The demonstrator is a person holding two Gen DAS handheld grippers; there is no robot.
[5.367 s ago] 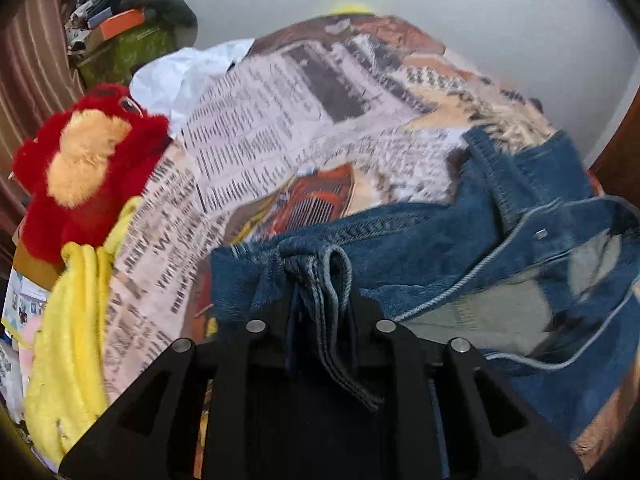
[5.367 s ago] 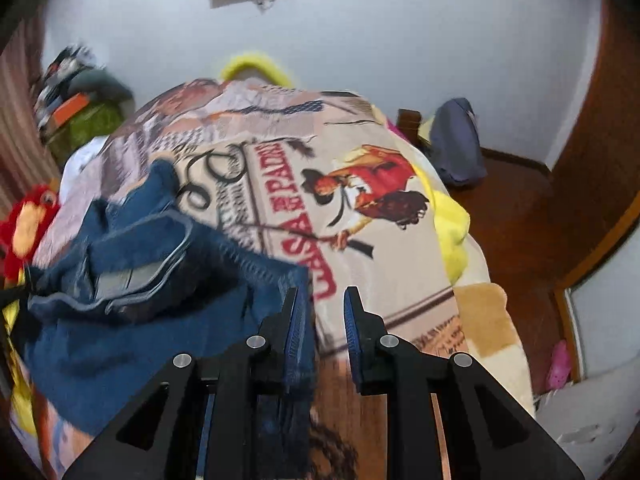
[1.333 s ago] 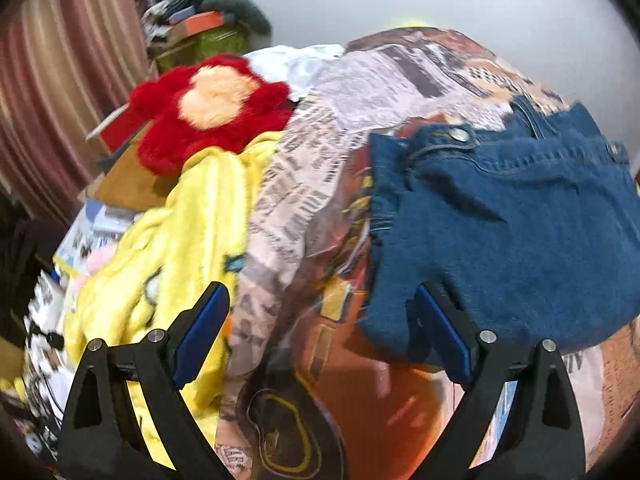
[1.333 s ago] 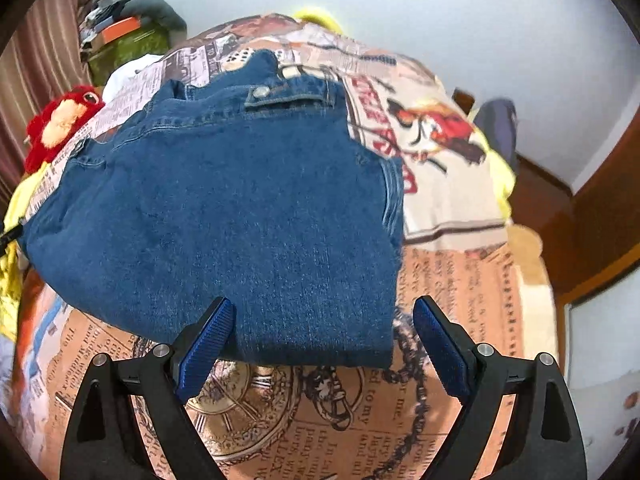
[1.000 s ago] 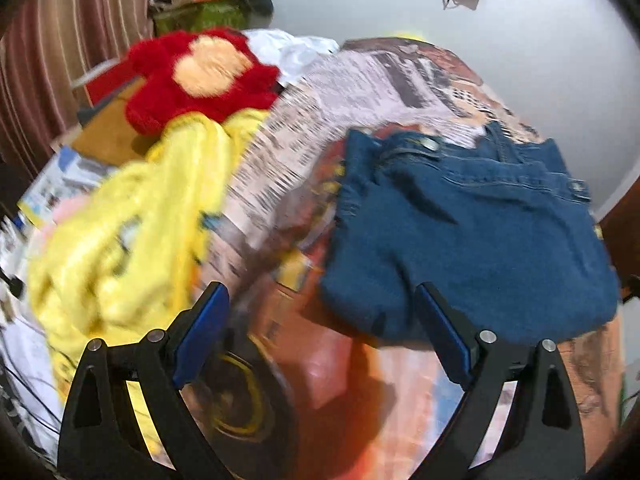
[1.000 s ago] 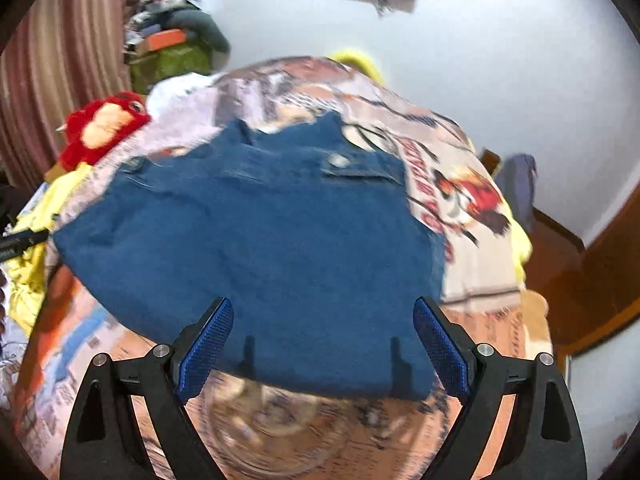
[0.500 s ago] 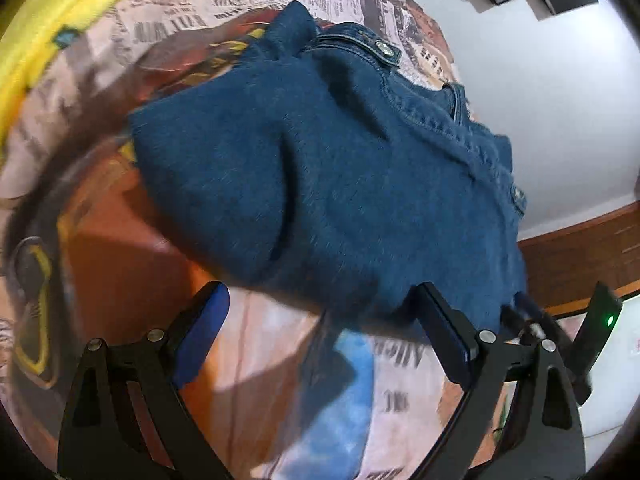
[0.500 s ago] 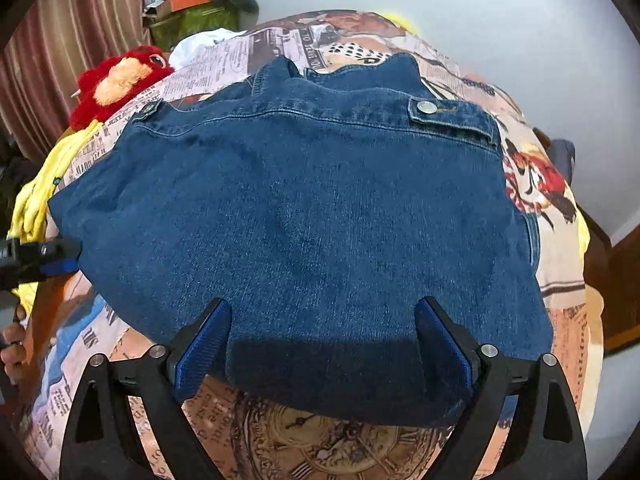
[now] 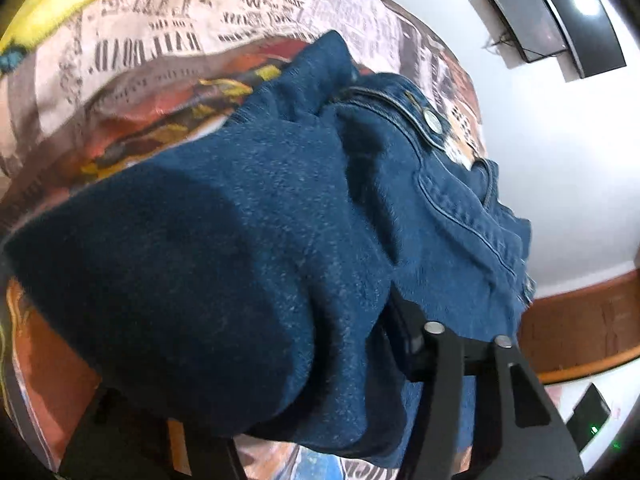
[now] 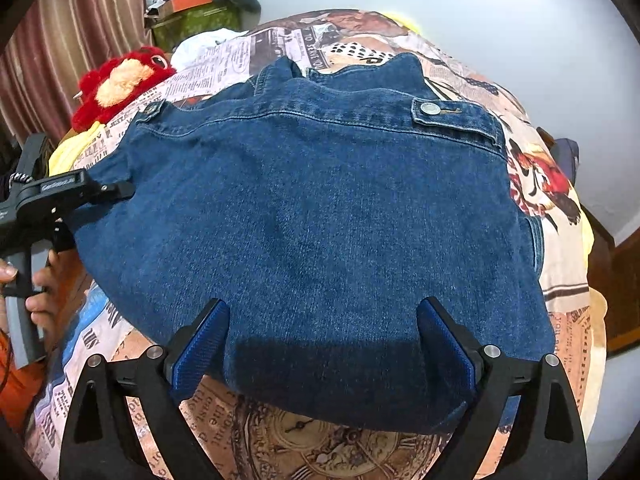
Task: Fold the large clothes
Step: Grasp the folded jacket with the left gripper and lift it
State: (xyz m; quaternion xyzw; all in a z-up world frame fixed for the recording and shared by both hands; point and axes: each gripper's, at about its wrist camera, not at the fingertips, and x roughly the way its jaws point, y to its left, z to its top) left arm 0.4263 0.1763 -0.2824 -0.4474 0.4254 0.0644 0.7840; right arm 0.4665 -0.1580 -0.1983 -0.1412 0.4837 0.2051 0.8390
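A folded blue denim jacket (image 10: 320, 216) lies flat on the printed bedspread (image 10: 560, 216). My right gripper (image 10: 322, 344) is open, its blue pads (image 10: 200, 344) straddling the jacket's near edge. My left gripper (image 9: 256, 360) is open at the jacket's left side and pushed into the folded denim (image 9: 248, 240), which fills the space between its fingers and hides the left one. The left gripper also shows in the right wrist view (image 10: 100, 192), touching the jacket's left edge.
A red plush toy (image 10: 120, 80) and a yellow blanket (image 10: 68, 152) lie at the bed's left. A cluttered pile (image 10: 196, 4) stands at the back left. A wall screen (image 9: 556, 16) hangs above. Wooden floor (image 10: 616, 280) shows at the right.
The left gripper has swung in from the bed's left side and now presses into the jacket's left edge. The right gripper has moved closer over the near edge. Both stayed open.
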